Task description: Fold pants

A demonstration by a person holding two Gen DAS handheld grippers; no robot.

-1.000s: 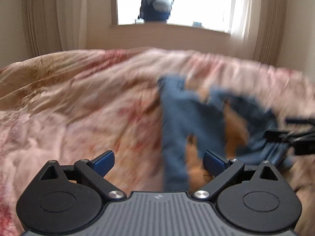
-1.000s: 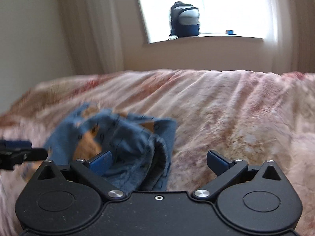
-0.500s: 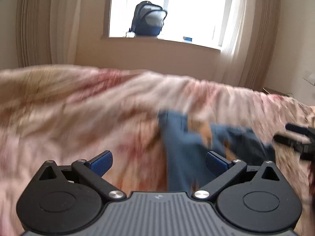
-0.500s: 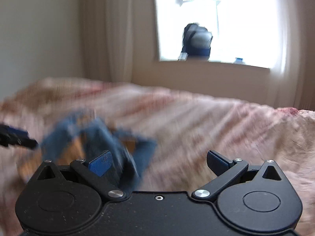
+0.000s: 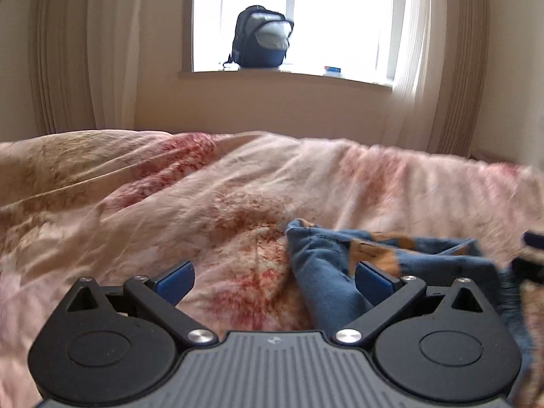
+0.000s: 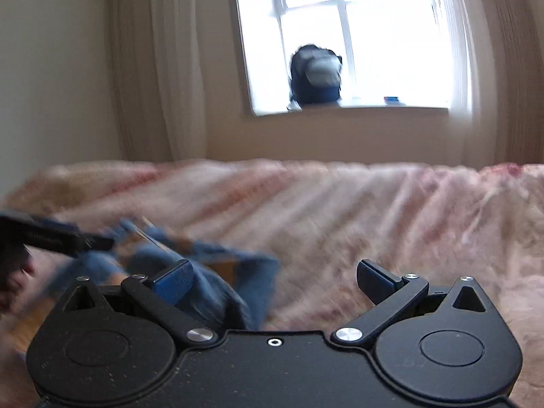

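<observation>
Blue denim pants point(image 5: 326, 265) with an orange lining lie crumpled on the pink floral bedspread point(image 5: 170, 204). In the left wrist view they sit at the lower right, under the right finger of my open, empty left gripper point(image 5: 273, 277). In the right wrist view the pants point(image 6: 217, 272) are blurred at the lower left, behind the left finger of my open, empty right gripper point(image 6: 273, 277). The left gripper's fingers point(image 6: 51, 234) show at the left edge there. The right gripper's fingers point(image 5: 530, 255) show at the right edge of the left wrist view.
A dark backpack point(image 5: 261, 40) stands on the windowsill point(image 5: 289, 76) beyond the bed, with a small blue item point(image 5: 333, 69) beside it. Curtains point(image 5: 68, 51) hang on both sides of the window. The bedspread is wrinkled all over.
Both grippers have tilted up and pulled back, so the pants now sit lower and closer in both views. The pants stay on the bed. Both grippers have stayed open.
</observation>
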